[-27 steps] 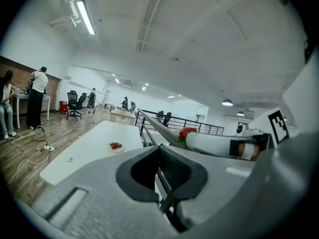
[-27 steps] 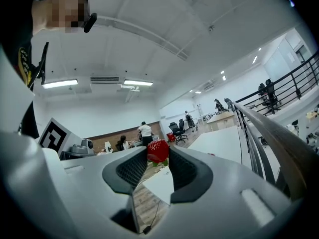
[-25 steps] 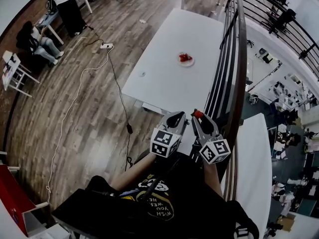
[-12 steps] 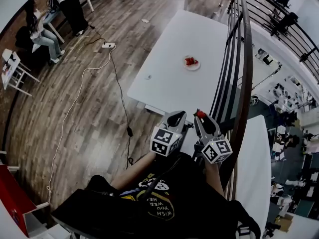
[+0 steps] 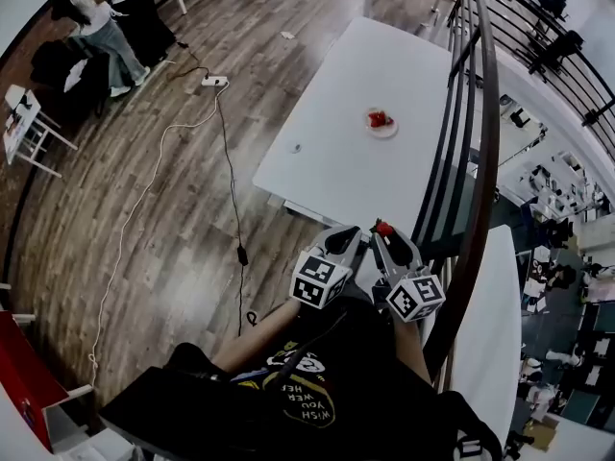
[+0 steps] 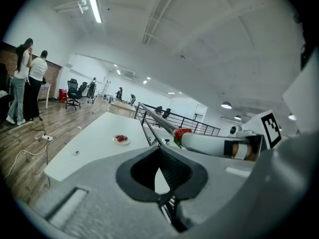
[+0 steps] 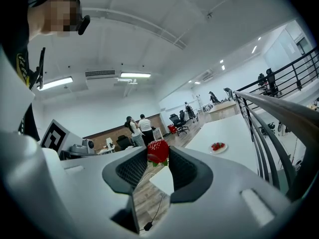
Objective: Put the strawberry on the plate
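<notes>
Red strawberry [image 7: 158, 152], white plate [image 5: 392, 130], white table [image 5: 336, 157], brown wood-grain floor [image 5: 144, 209].

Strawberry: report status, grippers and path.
Right gripper shut on strawberry; left gripper shut, empty. Plate far ahead on white table, red fruit already on it. Railing close at right.

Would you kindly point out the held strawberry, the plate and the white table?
strawberry [image 7: 158, 152]: right gripper view, its red body.
plate [image 5: 384, 133]: head view, its near rim.
white table [image 5: 332, 166]: head view, bare top.
</notes>
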